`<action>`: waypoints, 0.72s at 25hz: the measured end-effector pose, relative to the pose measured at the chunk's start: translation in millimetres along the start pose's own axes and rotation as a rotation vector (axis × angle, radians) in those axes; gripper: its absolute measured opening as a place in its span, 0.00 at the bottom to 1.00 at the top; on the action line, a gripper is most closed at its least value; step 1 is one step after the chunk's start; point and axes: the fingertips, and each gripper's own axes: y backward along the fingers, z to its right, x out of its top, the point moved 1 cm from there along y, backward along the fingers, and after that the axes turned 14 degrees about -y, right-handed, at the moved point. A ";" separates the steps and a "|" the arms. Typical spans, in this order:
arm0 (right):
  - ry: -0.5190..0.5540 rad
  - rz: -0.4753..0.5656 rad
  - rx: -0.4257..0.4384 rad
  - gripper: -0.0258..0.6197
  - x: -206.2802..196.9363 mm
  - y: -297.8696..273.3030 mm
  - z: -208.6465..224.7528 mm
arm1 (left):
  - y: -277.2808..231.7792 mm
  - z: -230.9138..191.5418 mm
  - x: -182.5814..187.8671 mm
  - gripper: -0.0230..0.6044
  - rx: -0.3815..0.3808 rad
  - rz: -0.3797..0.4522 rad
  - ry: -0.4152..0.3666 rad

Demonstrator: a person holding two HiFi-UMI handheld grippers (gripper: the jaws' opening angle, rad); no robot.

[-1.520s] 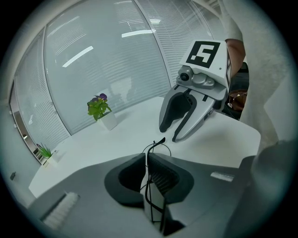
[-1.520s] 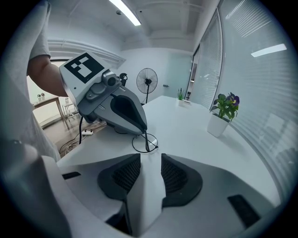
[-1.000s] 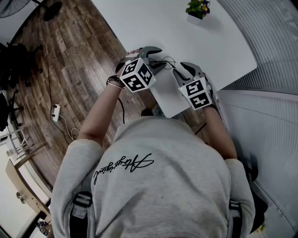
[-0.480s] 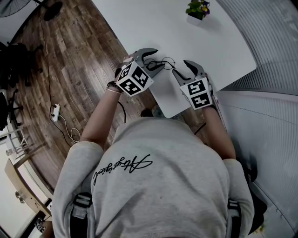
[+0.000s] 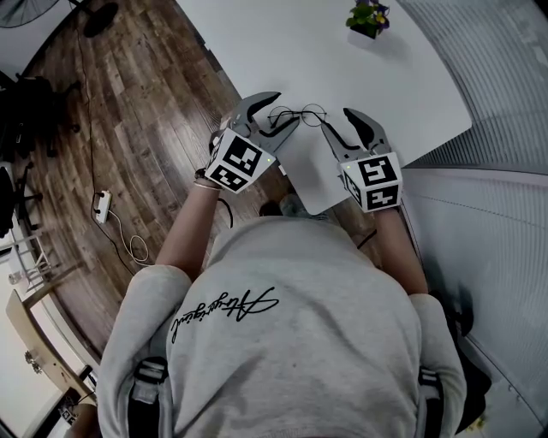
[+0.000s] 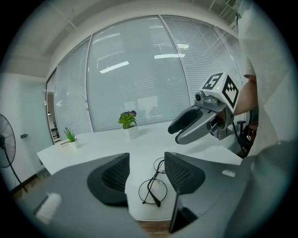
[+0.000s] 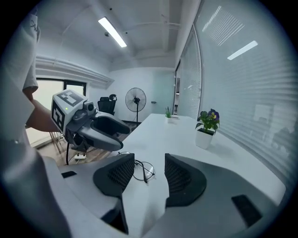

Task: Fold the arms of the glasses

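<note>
Thin round wire glasses [image 5: 298, 114] lie on the white table [image 5: 360, 73] near its front corner. In the left gripper view the glasses [image 6: 153, 188] show a dark arm lying across a lens. My left gripper [image 5: 287, 109] hovers just left of them, open; its jaws have just been opening and hold nothing. My right gripper [image 5: 336, 120] hovers just right of them, open after widening and then easing slightly closed, with nothing between the pads. Each gripper view looks down on the glasses [image 7: 142, 169] past its own jaws, the left gripper [image 6: 146, 169] and right gripper [image 7: 150, 172] both clear of them.
A potted flowering plant [image 5: 366, 17] stands at the table's far side; a second small plant [image 6: 71, 136] sits further off. The table's corner edge [image 5: 318, 205] is close to the person's body. Wooden floor with a power strip [image 5: 104, 205] lies to the left.
Both grippers have lifted and drawn back from the glasses, their jaws wider than before. The glasses, earlier between the fingertips, now lie free on the table between the two grippers.
</note>
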 end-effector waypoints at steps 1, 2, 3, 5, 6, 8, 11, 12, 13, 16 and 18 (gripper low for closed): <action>-0.013 0.016 0.004 0.36 4.6 3.9 -2.2 | 4.1 -0.7 4.1 0.39 0.009 0.012 0.009; -0.024 0.032 0.008 0.35 9.0 7.6 -5.1 | 8.6 -1.5 8.7 0.39 0.018 0.027 0.019; -0.033 0.046 0.012 0.35 13.1 11.2 -8.6 | 13.8 -2.6 13.8 0.39 0.028 0.044 0.028; -0.056 0.070 0.024 0.34 20.3 17.7 -16.1 | 25.1 -4.7 24.9 0.38 0.051 0.080 0.037; -0.069 0.082 0.031 0.34 23.1 20.4 -19.1 | 30.2 -5.2 30.1 0.38 0.062 0.097 0.038; -0.095 0.108 0.044 0.33 28.5 25.6 -23.3 | 38.6 -5.2 39.1 0.38 0.082 0.129 0.042; -0.101 0.144 0.051 0.32 38.5 34.3 -30.5 | 51.0 -6.1 49.5 0.37 0.096 0.167 0.057; -0.096 0.155 0.050 0.32 42.2 37.1 -33.9 | 56.0 -7.1 52.6 0.37 0.101 0.176 0.058; -0.092 0.165 0.050 0.31 45.7 39.9 -37.4 | 61.4 -8.4 56.0 0.37 0.107 0.185 0.059; -0.084 0.192 0.054 0.30 53.7 48.8 -46.7 | 76.5 -10.4 67.0 0.36 0.122 0.217 0.063; -0.076 0.210 0.052 0.29 57.8 55.3 -52.4 | 85.7 -10.5 73.0 0.35 0.133 0.230 0.055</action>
